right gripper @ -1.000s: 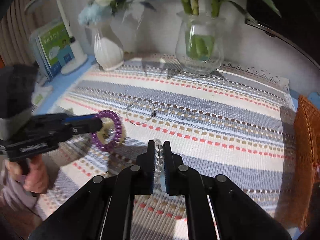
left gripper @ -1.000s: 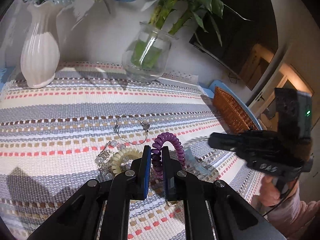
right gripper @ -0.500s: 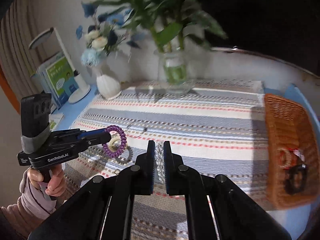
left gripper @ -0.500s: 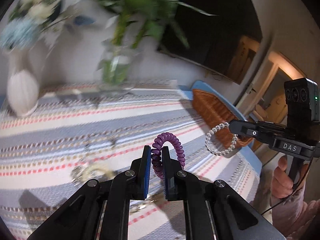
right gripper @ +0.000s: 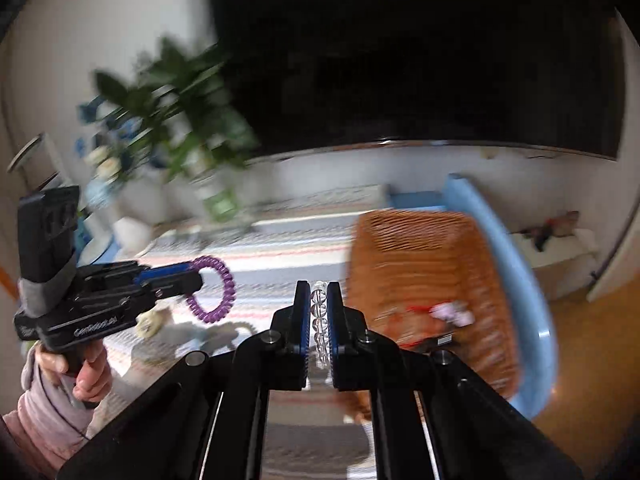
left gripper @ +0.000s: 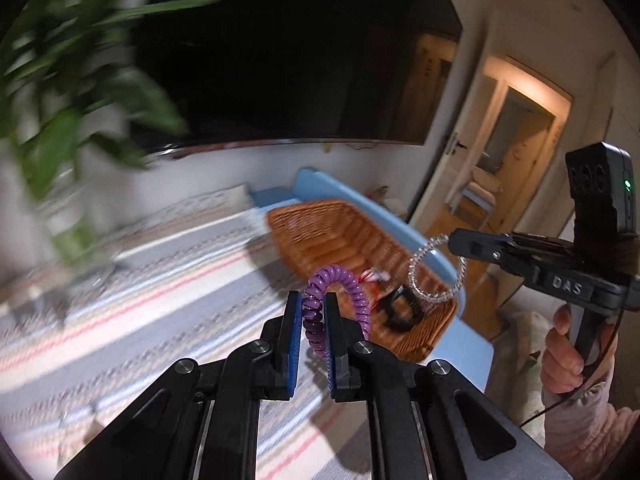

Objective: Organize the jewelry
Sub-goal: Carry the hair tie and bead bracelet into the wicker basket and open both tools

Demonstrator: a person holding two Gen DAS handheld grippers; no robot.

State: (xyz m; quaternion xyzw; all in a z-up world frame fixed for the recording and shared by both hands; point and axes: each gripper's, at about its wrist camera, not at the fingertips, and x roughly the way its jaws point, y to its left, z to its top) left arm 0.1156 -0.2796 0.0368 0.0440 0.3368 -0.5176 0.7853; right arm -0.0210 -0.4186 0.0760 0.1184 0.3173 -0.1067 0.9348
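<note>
While clamped between the closed jaws of the left gripper (left gripper: 313,332), purple coil bracelet (left gripper: 338,300) hangs above striped mat (left gripper: 160,280) | clear bead bracelet (left gripper: 436,276) pinched in right gripper (right gripper: 319,324), over wicker basket (left gripper: 320,236) | basket on blue counter (left gripper: 460,344), holding black and red items.

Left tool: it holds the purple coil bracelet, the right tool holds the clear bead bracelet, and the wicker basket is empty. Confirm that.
Not quite: the wicker basket already holds items, a black one and something red, per the left wrist view. The left tool does hold the purple coil bracelet; the right tool the clear bead bracelet.
</note>
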